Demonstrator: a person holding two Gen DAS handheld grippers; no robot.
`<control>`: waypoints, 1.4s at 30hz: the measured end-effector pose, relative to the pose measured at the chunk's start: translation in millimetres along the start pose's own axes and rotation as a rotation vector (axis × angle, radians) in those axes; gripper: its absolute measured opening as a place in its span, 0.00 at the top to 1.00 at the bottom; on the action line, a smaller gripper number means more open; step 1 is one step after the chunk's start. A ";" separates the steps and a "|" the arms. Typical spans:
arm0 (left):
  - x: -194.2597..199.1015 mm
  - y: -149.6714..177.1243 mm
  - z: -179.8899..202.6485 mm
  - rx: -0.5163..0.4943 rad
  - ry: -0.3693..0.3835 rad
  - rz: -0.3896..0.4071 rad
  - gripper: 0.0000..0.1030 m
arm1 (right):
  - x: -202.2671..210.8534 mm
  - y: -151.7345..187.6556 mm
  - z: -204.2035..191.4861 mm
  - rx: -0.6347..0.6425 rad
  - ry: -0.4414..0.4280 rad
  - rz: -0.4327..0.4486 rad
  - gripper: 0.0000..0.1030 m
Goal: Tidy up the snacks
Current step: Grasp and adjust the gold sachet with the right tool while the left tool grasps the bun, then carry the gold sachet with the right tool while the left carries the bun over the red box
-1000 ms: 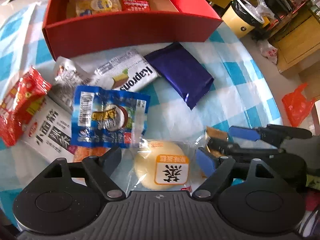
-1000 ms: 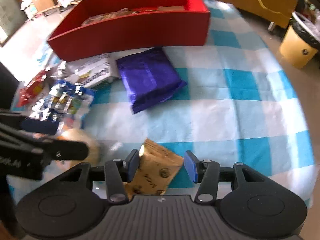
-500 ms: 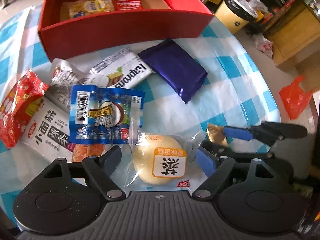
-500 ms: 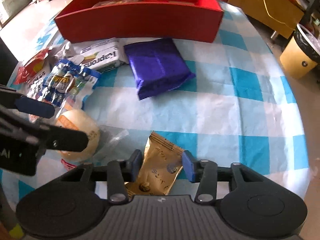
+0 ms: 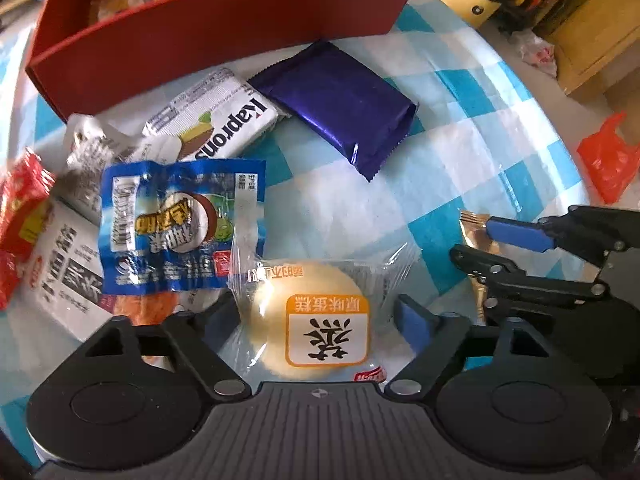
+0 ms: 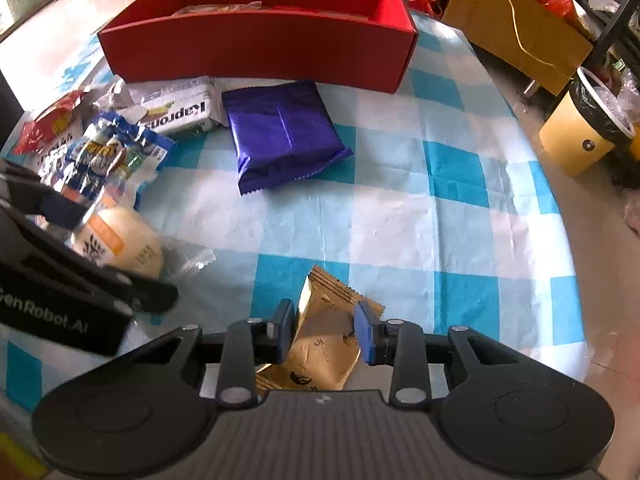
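My left gripper (image 5: 316, 316) is shut on a round yellow cake in a clear wrapper (image 5: 316, 320), lifted a little off the cloth; it also shows in the right wrist view (image 6: 120, 244). My right gripper (image 6: 325, 330) is shut on a gold snack packet (image 6: 324, 340), seen edge-on in the left wrist view (image 5: 476, 236). A red box (image 6: 260, 46) with a few snacks inside stands at the back. A purple packet (image 6: 280, 136), a white Kapron pack (image 5: 216, 120) and a blue packet (image 5: 176, 232) lie in front of the box.
Red and white snack packs (image 5: 24, 216) lie at the left on the blue checked tablecloth (image 6: 400, 208). Off the table's right side stand a yellow bin (image 6: 584, 128), a wooden cabinet (image 6: 516, 20) and an orange bag (image 5: 608, 160).
Both grippers have risen and moved toward the red box with their snacks. The right jaws have closed tighter on the gold packet, crumpling it.
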State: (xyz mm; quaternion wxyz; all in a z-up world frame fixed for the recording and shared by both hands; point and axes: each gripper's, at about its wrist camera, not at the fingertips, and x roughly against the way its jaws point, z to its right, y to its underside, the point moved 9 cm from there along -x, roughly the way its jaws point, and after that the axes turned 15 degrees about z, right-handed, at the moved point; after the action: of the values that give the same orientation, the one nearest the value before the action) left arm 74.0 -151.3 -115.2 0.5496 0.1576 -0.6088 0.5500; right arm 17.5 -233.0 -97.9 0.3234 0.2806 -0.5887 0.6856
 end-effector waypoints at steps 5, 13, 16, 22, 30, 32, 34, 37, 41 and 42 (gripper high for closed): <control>5.0 0.2 -0.3 0.011 0.002 0.005 0.27 | 4.9 1.3 7.3 -0.035 -0.007 0.018 0.75; 9.8 -4.8 -0.7 0.009 0.017 0.014 0.31 | 2.7 -3.4 8.2 -0.100 -0.038 0.023 0.99; 7.8 -4.6 -2.6 0.028 0.026 0.000 0.26 | 5.7 -5.2 11.8 -0.140 -0.049 0.032 0.92; 2.0 0.1 3.3 -0.005 0.014 -0.011 0.15 | 4.2 6.7 15.5 -0.181 -0.002 -0.010 0.56; -1.7 3.6 8.0 -0.041 -0.003 -0.007 0.14 | 4.6 5.7 32.7 -0.274 0.035 0.009 0.77; -2.4 4.0 5.6 -0.026 0.006 -0.008 0.15 | 13.2 0.2 43.0 -0.341 0.024 0.042 0.78; -2.5 3.8 4.5 -0.014 0.011 -0.011 0.15 | 16.2 2.3 47.0 -0.372 0.024 0.025 0.71; -3.1 4.1 7.0 -0.019 0.009 -0.014 0.15 | 12.2 11.4 46.9 -0.397 0.048 -0.015 0.61; -1.9 4.2 8.0 -0.022 0.005 -0.013 0.14 | 8.4 20.3 42.9 -0.449 0.068 -0.048 0.57; -2.1 3.8 8.3 -0.020 0.005 -0.013 0.14 | 7.6 22.9 41.3 -0.465 0.072 -0.061 0.57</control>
State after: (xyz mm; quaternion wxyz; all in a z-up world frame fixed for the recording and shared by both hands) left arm 67.6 -157.8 -117.2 0.5563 0.1547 -0.6118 0.5406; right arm -4.9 -275.3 -100.3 0.4204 0.1916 -0.7104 0.5310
